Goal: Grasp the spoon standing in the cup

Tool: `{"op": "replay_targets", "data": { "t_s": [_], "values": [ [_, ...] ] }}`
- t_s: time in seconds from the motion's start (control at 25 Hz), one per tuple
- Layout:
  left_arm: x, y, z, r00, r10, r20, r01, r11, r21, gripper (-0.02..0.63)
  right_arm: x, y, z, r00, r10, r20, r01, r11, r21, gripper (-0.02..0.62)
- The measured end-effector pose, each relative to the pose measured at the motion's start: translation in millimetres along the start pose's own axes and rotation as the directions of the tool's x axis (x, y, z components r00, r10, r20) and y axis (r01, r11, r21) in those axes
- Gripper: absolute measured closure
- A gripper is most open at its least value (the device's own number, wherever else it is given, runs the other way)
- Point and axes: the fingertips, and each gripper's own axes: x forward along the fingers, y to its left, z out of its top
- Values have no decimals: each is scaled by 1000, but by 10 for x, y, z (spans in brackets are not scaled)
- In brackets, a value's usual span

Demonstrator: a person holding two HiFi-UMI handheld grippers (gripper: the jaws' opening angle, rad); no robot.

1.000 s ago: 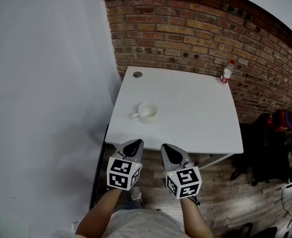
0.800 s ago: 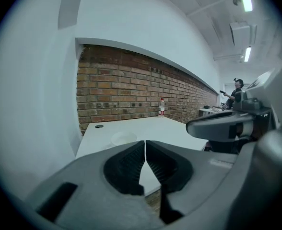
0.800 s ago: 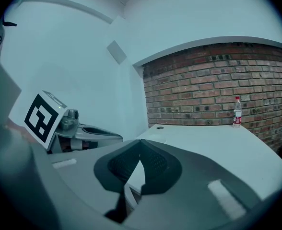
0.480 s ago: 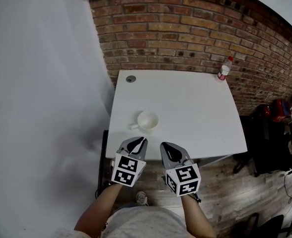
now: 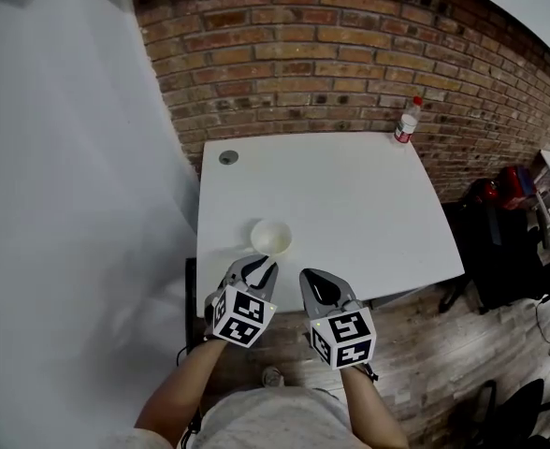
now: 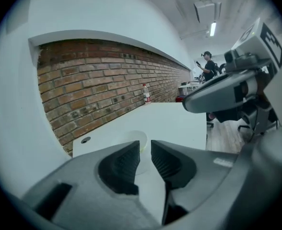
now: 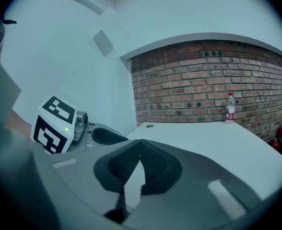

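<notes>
A white cup (image 5: 270,238) stands near the front left of the white table (image 5: 350,213). No spoon shows in it in any view. My left gripper (image 5: 261,267) hovers at the table's front edge just short of the cup, its jaws parted by a narrow gap with nothing between them. In the left gripper view the cup (image 6: 137,142) sits right behind the left gripper (image 6: 145,145). My right gripper (image 5: 311,279) is beside it to the right, shut and empty. In the right gripper view the right gripper (image 7: 140,142) has its tips touching.
A small bottle with a red cap (image 5: 407,120) stands at the table's far right corner against the brick wall (image 5: 303,54). A round cable grommet (image 5: 228,157) is at the far left corner. A white wall runs along the left. Dark chairs (image 5: 499,241) stand right of the table.
The grippers have come closer to the cup, which now lies just ahead of the left one. The left jaws have parted slightly. The right gripper stays shut.
</notes>
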Motion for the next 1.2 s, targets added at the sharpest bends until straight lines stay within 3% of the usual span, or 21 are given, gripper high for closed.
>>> {"op": "replay_targets", "data": {
  "t_s": [0.2, 0.52, 0.68, 0.96, 1.2],
  "values": [
    [144, 3, -78, 999, -31, -36, 35, 992, 118, 528, 32, -31, -12, 1000, -21, -5, 21, 1000, 4, 588],
    [287, 18, -99, 996, -72, -58, 82, 976, 202, 532, 112, -83, -29, 999, -43, -19, 43, 999, 7, 588],
    [322, 45, -137, 995, -68, -72, 83, 969, 234, 586, 152, -97, -32, 998, -56, -22, 56, 998, 11, 588],
    [341, 31, -121, 993, -89, -78, 107, 960, 259, 598, 162, -132, -34, 997, -72, -26, 73, 997, 22, 588],
    [317, 97, -84, 996, -74, -45, 82, 974, 213, 600, 154, -129, -54, 996, -78, -31, 79, 997, 21, 588]
  ]
}}
